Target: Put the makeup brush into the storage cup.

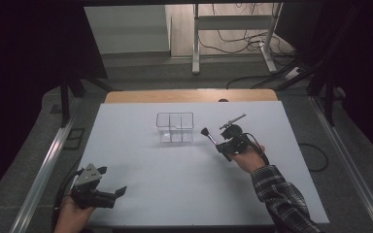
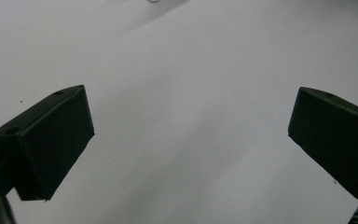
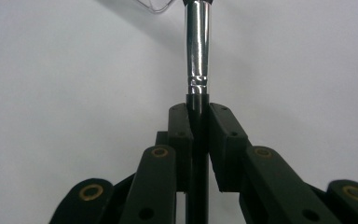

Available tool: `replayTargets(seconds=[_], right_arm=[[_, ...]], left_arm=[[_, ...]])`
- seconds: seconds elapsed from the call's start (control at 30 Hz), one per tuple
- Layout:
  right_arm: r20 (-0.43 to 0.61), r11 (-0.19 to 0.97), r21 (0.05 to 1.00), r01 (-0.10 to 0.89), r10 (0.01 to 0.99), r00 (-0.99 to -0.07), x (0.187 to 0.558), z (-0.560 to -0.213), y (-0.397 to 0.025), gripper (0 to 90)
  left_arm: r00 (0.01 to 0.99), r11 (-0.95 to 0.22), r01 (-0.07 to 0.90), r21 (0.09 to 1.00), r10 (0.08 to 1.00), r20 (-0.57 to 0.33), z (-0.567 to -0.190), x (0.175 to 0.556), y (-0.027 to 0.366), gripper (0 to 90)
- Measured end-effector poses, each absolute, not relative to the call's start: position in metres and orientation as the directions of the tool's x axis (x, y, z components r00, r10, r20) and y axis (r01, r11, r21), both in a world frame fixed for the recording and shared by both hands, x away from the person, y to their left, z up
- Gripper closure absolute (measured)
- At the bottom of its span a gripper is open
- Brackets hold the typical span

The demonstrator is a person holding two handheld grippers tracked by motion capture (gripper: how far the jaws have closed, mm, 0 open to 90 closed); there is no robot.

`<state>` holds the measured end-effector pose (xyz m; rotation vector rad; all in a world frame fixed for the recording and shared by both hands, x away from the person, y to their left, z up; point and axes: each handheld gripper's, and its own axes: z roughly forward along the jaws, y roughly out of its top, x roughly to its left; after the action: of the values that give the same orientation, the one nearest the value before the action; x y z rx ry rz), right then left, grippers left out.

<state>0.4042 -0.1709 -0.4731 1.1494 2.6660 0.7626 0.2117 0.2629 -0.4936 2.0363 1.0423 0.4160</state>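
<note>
A clear acrylic organizer (image 1: 175,127) with several compartments stands on the white table (image 1: 184,189), a little past the middle. Just right of it my right gripper (image 1: 222,144) is shut on the black handle of a makeup brush (image 1: 209,136). The brush's dark head points up and left, toward the organizer. In the right gripper view the brush (image 3: 198,46) runs straight up from the closed jaws of the right gripper (image 3: 198,109), silver ferrule showing, and a corner of the organizer (image 3: 156,5) lies beyond it. My left gripper (image 1: 111,180) rests open near the table's front left; the left gripper (image 2: 191,121) holds nothing.
A wooden strip (image 1: 189,95) borders the table's far edge. Metal rails (image 1: 43,170) run along both sides. Desk legs and cables (image 1: 233,43) lie on the floor behind. A plaid sleeve (image 1: 281,199) reaches in from the lower right.
</note>
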Motion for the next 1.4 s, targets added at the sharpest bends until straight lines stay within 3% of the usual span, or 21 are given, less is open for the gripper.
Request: replayTargets(seconds=[0.47,0.73,1.4], right_arm=[[0.081,0.556,0.555,0.619,0.704,-0.706,0.391,-0.466,-0.186,79.5],[0.056,0.552,0.594,0.586,0.698,-0.714,0.380,-0.458,-0.192,79.5],[0.046,0.526,0.654,0.543,0.689,-0.724,0.347,-0.445,-0.208,79.5]], left_arm=[[0.620,-0.294,0.546,0.784,0.771,-0.143,-0.491,0.211,0.260,0.9],[0.615,-0.272,0.502,0.821,0.780,-0.118,-0.484,0.207,0.261,2.9],[0.628,-0.227,0.541,0.810,0.750,-0.209,-0.478,0.213,0.243,1.2]])
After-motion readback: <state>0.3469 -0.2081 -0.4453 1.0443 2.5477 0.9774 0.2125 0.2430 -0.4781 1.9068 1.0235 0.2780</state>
